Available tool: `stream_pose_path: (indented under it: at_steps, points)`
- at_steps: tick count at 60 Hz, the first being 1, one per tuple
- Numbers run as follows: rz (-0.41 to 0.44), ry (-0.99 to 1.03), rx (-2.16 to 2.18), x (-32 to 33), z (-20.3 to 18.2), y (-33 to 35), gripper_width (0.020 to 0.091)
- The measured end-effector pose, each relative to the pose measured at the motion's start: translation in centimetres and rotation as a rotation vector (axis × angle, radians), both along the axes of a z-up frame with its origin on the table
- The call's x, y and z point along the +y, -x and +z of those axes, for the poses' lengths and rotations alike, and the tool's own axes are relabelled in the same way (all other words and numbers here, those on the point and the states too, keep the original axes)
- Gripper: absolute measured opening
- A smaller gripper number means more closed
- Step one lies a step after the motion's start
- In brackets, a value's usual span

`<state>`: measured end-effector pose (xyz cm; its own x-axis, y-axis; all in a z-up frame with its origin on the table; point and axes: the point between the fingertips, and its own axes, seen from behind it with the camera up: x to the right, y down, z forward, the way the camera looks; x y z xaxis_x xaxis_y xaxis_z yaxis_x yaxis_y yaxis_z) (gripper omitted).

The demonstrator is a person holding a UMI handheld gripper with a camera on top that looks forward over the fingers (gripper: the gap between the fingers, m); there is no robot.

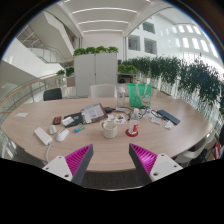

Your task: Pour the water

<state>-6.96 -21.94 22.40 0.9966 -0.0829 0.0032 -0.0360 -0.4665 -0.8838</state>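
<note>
My gripper [112, 160] hangs over the near edge of a round wooden table [100, 148], fingers spread wide and open with only bare tabletop between the magenta pads [79, 158]. Beyond the fingers, near the table's middle, stands a white cup [110, 129]. A teal pitcher-like vessel [138, 93] stands further back, right of centre. Nothing is held.
Scattered on the table are a laptop or tablet [92, 113], white items [42, 135] at the left, a red-and-white object [133, 130] and papers [165, 117] at the right. Chairs ring the table. A white cabinet [95, 69] and green plants [185, 75] stand behind.
</note>
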Motion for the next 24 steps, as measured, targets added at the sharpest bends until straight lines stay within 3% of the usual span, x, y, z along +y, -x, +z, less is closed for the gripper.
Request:
stream_pose_path:
  at_steps: [1, 2, 24]
  points:
    - [0.006, 0.001, 0.006, -0.2, 0.1, 0.1, 0.0810]
    - [0.011, 0.002, 0.019, -0.4, 0.1, 0.2, 0.0835]
    - [0.152, 0.008, 0.016, 0.9, -1.7, -6.2, 0.0838]
